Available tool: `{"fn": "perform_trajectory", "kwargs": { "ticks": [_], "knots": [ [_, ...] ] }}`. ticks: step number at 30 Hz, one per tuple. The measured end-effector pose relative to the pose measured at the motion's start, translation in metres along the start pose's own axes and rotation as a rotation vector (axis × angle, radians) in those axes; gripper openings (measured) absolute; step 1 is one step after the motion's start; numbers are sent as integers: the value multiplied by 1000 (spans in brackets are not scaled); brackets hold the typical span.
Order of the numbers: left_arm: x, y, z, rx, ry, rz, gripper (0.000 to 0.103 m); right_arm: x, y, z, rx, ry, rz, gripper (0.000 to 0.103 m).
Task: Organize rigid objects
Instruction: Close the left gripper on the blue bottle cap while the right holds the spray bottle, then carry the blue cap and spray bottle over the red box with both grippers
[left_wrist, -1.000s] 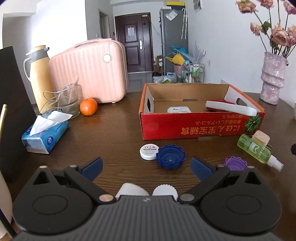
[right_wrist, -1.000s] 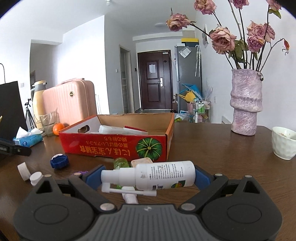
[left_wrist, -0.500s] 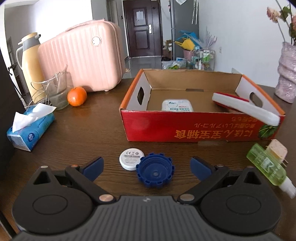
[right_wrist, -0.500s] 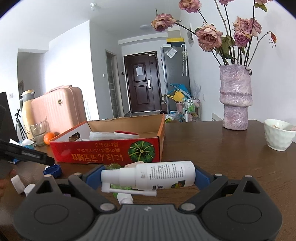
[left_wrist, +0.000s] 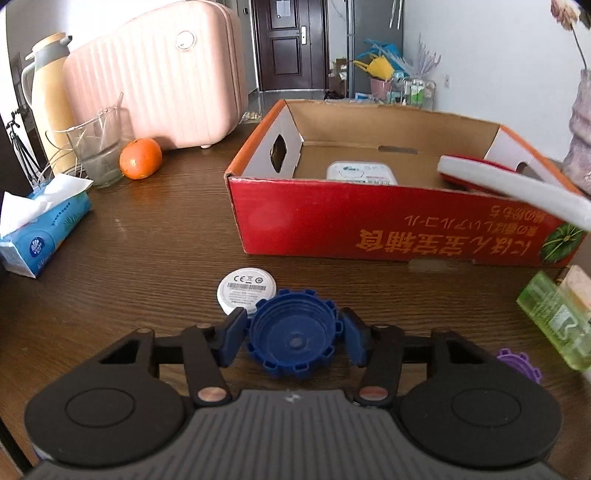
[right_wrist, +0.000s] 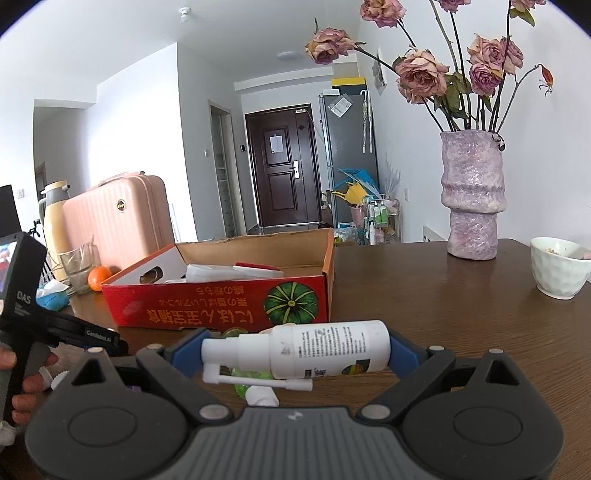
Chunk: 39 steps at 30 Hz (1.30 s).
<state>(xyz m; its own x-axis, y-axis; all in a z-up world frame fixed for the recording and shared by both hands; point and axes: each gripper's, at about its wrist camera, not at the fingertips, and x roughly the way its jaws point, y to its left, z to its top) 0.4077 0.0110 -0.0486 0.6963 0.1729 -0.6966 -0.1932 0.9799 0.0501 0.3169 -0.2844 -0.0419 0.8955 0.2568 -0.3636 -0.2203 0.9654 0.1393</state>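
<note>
My left gripper (left_wrist: 293, 338) is shut on a blue toothed cap (left_wrist: 293, 341) lying open side up on the brown table. A white round disc (left_wrist: 245, 288) touches the cap's far left side. My right gripper (right_wrist: 295, 350) is shut on a white spray bottle (right_wrist: 314, 350), held sideways above the table. The red cardboard box (left_wrist: 388, 229) stands beyond, also in the right wrist view (right_wrist: 221, 312), holding a white case (left_wrist: 362, 173) and a red and white flat object (left_wrist: 506, 184).
A green bottle (left_wrist: 554, 317), a beige plug (left_wrist: 580, 284) and a purple cap (left_wrist: 519, 363) lie at the right. A tissue pack (left_wrist: 40, 236), glass (left_wrist: 96, 147), orange (left_wrist: 140, 158), thermos and pink suitcase (left_wrist: 159, 77) stand at the left. A vase (right_wrist: 472, 199) and bowl (right_wrist: 559, 271) stand at the right.
My left gripper moved forward over the table and closed on the blue cap. My right gripper kept hold of the spray bottle and rose a little.
</note>
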Motion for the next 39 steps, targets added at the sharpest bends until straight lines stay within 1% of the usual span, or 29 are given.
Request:
{"fn": "perform_trajectory", "kwargs": {
  "ticks": [5, 13, 27, 39],
  "knots": [
    [-13, 4, 0, -11, -34, -19, 56, -1, 4, 0, 0, -6, 4, 98],
    [-43, 11, -3, -26, -119, -60, 56, -4, 11, 0, 0, -17, 10, 98],
    [-90, 19, -15, -47, -244, -80, 56, -8, 32, -1, 11, -38, 30, 98],
    [-116, 17, -17, -49, -289, -125, 56, -7, 55, 9, 23, -59, 34, 98]
  ]
}}
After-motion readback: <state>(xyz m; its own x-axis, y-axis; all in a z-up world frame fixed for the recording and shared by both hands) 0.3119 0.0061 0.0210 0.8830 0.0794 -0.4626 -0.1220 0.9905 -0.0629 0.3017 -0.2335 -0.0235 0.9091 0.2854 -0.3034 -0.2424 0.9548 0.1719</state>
